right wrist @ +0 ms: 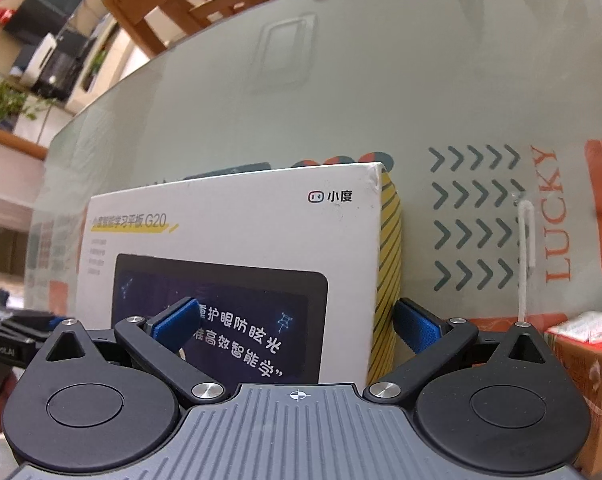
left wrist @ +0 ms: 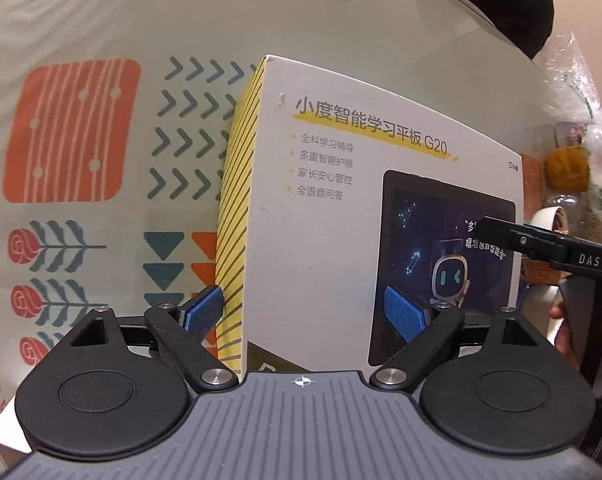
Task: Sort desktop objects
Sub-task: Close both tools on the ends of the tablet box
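A white tablet box (left wrist: pixel 333 208) with a yellow striped side and a tablet picture is held tilted above the patterned table. My left gripper (left wrist: pixel 305 312) has one blue pad on the yellow side and one on the printed face, shut on the box's left end. My right gripper (right wrist: pixel 297 324) clamps the other end of the same box (right wrist: pixel 237 232), one pad on the face and one on the striped side. The right gripper's finger also shows in the left wrist view (left wrist: pixel 541 240).
A glass-topped round table with a patterned cloth (left wrist: pixel 73 132) lies under the box. Plastic bags with snacks (left wrist: pixel 573 152) sit at the right. An orange carton (right wrist: pixel 589 360) and a white straw (right wrist: pixel 523 256) lie right of the box. Wooden chairs (right wrist: pixel 189 0) stand beyond the table.
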Demonstrator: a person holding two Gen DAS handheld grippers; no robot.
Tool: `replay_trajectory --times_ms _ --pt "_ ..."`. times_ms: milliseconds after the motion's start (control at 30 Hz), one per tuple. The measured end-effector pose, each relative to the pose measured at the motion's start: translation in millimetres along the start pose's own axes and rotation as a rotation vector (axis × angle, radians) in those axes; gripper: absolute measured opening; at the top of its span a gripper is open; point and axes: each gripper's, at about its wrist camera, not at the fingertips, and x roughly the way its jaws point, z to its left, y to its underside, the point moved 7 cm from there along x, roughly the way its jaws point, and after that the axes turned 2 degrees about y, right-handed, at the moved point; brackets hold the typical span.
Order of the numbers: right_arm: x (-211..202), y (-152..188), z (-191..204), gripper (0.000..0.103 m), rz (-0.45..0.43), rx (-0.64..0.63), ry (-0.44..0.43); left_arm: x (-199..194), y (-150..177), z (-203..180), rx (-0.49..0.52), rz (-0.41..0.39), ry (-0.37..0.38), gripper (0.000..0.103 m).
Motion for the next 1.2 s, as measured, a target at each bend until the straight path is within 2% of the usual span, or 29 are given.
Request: replay_trajectory --times_ms 200,433,700,900,1067,1200 --pt "2.2 -3.3 -3.9 0.103 0.037 -0.007 -0.037 2.5 -1.7 3.3 0.007 0.013 0.021 0.103" --pt "-0.4 -1.6 -5.4 0.103 0.021 -0.013 -0.043 2.0 2.2 5.3 0.006 -0.014 0.031 0.103" --pt "-1.9 -3.6 -8.9 0.103 0.035 -0.025 -0.064 3.7 -2.1 8.0 0.029 0.037 0.049 0.103" --pt "-0.9 -3.4 -8.3 0.103 0.024 -0.02 -0.058 3.9 -2.6 11.6 0.036 0.032 0.069 0.103" --pt "2.6 -2.1 -5.8 0.103 0.002 -0.013 -0.047 1.4 -1.2 3.7 0.082 0.027 0.02 0.103" --pt "5.4 -1.1 -3.8 0.103 -0.016 -0.007 -0.039 0.0 -0.4 0.8 0.079 0.018 -0.008 0.103"
